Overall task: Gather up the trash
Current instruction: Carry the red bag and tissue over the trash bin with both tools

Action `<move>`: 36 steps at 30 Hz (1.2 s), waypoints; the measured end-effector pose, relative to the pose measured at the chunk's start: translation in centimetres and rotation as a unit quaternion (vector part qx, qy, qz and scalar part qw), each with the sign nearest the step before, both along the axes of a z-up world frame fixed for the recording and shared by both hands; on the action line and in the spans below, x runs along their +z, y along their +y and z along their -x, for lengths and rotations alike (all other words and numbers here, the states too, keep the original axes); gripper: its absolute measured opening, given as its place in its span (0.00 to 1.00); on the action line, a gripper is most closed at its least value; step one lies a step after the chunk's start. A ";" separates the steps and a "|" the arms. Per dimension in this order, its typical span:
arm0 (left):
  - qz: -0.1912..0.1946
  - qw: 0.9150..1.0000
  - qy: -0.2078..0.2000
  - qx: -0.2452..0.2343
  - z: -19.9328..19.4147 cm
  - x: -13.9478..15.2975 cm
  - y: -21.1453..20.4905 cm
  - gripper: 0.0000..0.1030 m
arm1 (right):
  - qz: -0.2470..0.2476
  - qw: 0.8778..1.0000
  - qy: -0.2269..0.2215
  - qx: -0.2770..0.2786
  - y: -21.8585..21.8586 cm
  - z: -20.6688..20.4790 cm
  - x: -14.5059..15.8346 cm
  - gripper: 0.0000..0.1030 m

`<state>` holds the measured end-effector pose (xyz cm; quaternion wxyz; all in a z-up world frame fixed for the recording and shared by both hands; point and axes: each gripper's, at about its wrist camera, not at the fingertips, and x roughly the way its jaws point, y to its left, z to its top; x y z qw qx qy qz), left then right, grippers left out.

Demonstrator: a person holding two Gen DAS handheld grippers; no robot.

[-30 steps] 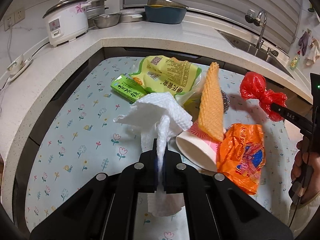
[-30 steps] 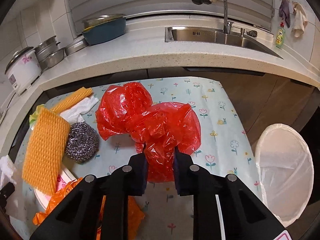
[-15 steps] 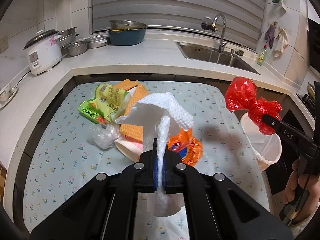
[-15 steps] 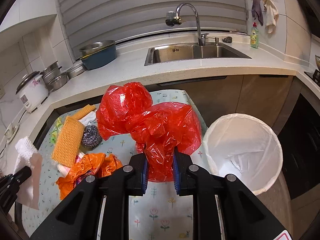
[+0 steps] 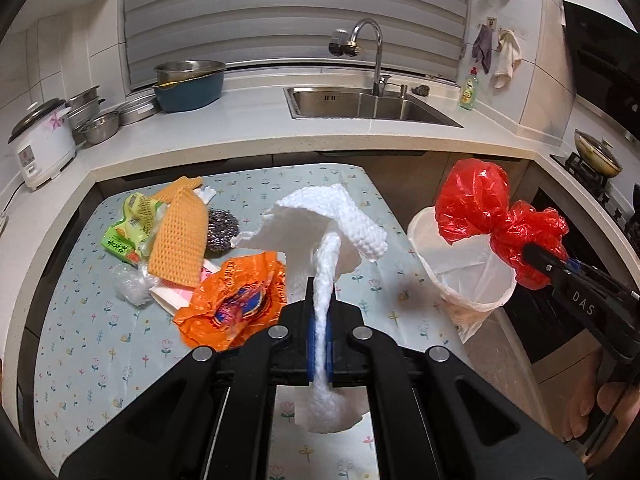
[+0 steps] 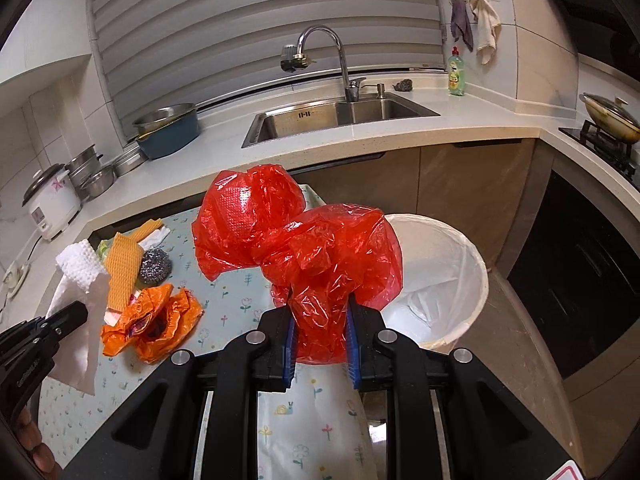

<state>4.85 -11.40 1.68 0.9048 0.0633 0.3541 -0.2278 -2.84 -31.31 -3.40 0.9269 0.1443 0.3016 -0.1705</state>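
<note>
The red bag (image 6: 296, 256) is thin crinkly plastic, glossy and see-through in spots. The paper towel (image 5: 328, 224) is soft white paper, matt, with a quilted dimpled texture. On the table, the orange wrapper (image 5: 236, 296) is shiny crumpled foil-like plastic, the scourer (image 5: 221, 229) is coiled metal wire — dull glints — and the orange cloth (image 5: 178, 240) is a matt waffle weave. The bin liner (image 6: 436, 276) is thin white plastic, faintly sheeny. The sink (image 6: 340, 114) and faucet (image 6: 320, 48) are brushed and polished steel, and the countertop (image 5: 248, 136) is smooth speckled stone.
</note>
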 end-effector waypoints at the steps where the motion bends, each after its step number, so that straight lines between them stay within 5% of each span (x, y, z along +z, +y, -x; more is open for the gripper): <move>1: -0.001 1.000 0.000 -0.005 0.1 0.0 -0.6 0.03 | 0.000 1.000 0.001 -0.003 -0.3 0.3 -0.1 0.18; 19: -0.030 0.995 0.035 -0.089 -2.4 -3.6 -10.2 0.03 | -0.014 0.997 0.039 -0.070 -6.6 1.0 -3.4 0.18; 36: -0.016 0.975 0.083 -0.207 -6.8 -8.3 -21.0 0.05 | -0.019 0.988 0.069 -0.138 -12.1 -0.7 -6.0 0.19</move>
